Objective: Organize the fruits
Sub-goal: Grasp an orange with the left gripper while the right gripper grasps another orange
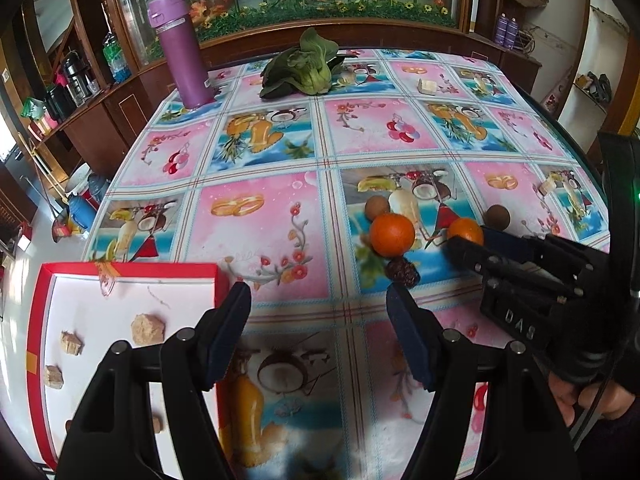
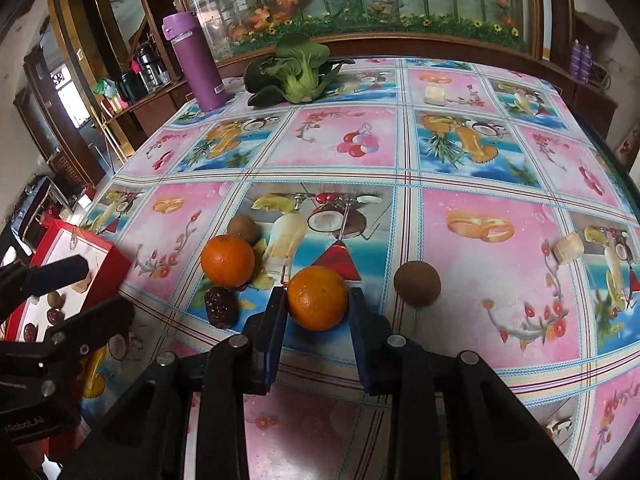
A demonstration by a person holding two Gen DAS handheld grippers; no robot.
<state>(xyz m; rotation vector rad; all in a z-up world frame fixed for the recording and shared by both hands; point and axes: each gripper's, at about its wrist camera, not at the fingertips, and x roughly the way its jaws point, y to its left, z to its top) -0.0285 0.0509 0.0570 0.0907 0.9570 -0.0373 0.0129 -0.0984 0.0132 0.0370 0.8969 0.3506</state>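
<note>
While the fruit sits mid-table, notes per view:

Left wrist, jaws: left gripper (image 1: 319, 300) spread wide, nothing between pads, hanging over bare cloth.
Left wrist, fruit: far orange (image 1: 392, 234) ahead & to the right of it; red date (image 1: 402, 272) just off its right pad.
Left wrist, box: red box (image 1: 132, 271) at lower left, by the left finger.
Right wrist, jaws: right gripper (image 2: 318, 300) straddles near orange (image 2: 317, 297), pads flanking both sides, about touching; firm pinch – can't tell.
Right wrist, axis: round fruit, no long axis; centred between the pads.
Right wrist, neighbours: brown round fruit (image 2: 417, 282) just right, apart.
Nearer hand: right, judged.
</note>
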